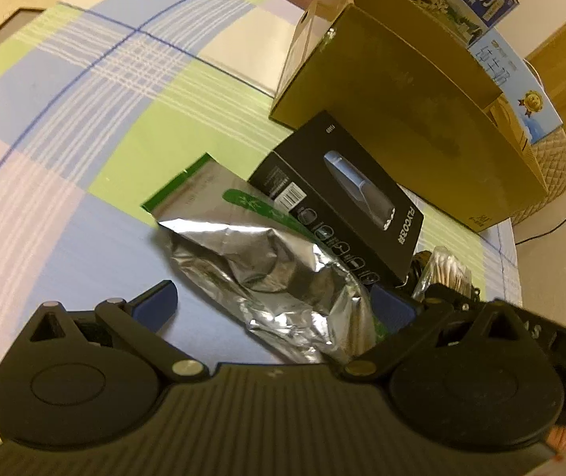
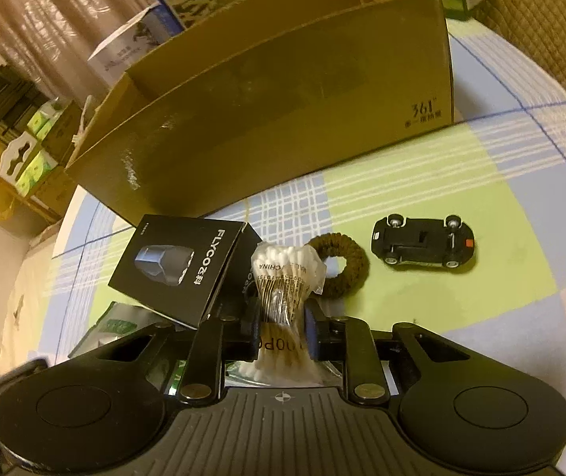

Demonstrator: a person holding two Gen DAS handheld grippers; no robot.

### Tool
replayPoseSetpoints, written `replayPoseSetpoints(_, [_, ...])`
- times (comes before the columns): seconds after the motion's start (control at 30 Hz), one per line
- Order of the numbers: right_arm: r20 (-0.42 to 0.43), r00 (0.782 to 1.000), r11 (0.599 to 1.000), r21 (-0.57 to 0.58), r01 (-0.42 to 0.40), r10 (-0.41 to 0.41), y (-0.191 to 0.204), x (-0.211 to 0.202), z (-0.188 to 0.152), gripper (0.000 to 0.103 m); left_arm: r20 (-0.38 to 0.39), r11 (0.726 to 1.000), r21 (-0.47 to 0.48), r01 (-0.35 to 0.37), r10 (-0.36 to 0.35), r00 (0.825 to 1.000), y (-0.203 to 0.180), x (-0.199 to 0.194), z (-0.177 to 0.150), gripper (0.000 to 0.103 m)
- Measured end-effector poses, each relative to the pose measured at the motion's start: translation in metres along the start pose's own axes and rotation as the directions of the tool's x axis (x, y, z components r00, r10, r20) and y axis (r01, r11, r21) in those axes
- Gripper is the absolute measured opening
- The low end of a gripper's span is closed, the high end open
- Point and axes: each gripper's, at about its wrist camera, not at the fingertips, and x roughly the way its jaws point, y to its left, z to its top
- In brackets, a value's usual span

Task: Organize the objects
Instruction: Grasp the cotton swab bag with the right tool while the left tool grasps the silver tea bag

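Checked blue-green-white cloth; silver foil pouch; black box; brown carton.

Warm dim light; a checked bedsheet, beige curtains, a quilted headboard.

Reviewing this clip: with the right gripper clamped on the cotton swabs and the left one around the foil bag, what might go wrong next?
1. The right gripper pinches the cotton swab pack at its narrow waist; the thin wrapper may slip or tear when lifted.
2. The black box leans tilted against the swabs, so lifting them could topple it.
3. The left gripper is open around the crumpled foil bag; closing may only catch loose foil.
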Motion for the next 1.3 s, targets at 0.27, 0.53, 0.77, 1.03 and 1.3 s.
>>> replayPoseSetpoints(0.27, [0.012, 1.0, 1.0, -0.006, 0.002, -0.002, -0.002, -0.007, 0.001, 0.019, -0.001, 0.997, -0.072, -0.012, 0.012, 1.0, -0.007, 0.016, 0.007, 0.1])
replayPoseSetpoints(0.53, [0.002, 1.0, 0.998, -0.067, -0.002, 0.002, 0.004, -0.009, -0.004, 0.019, -0.013, 0.999, 0.018, -0.03, 0.03, 0.999, -0.016, 0.02, 0.015, 0.067])
replayPoseSetpoints(0.77, [-0.027, 0.999, 0.993, -0.114, -0.033, 0.031, 0.013, -0.015, -0.014, 0.019, -0.078, 0.984, 0.179, 0.005, 0.009, 0.997, -0.011, 0.008, 0.014, 0.059])
replayPoseSetpoints(1.03, [-0.085, 0.995, 0.976, -0.207, -0.072, 0.056, 0.029, -0.021, -0.038, 0.019, -0.203, 0.9, 0.435, 0.041, 0.053, 0.978, 0.0, -0.017, 0.007, 0.061])
replayPoseSetpoints(1.3, [-0.078, 0.996, 0.982, -0.183, -0.05, 0.037, 0.021, -0.026, -0.045, 0.019, -0.069, 0.93, 0.356, -0.095, 0.127, 0.989, -0.002, -0.013, -0.003, 0.079])
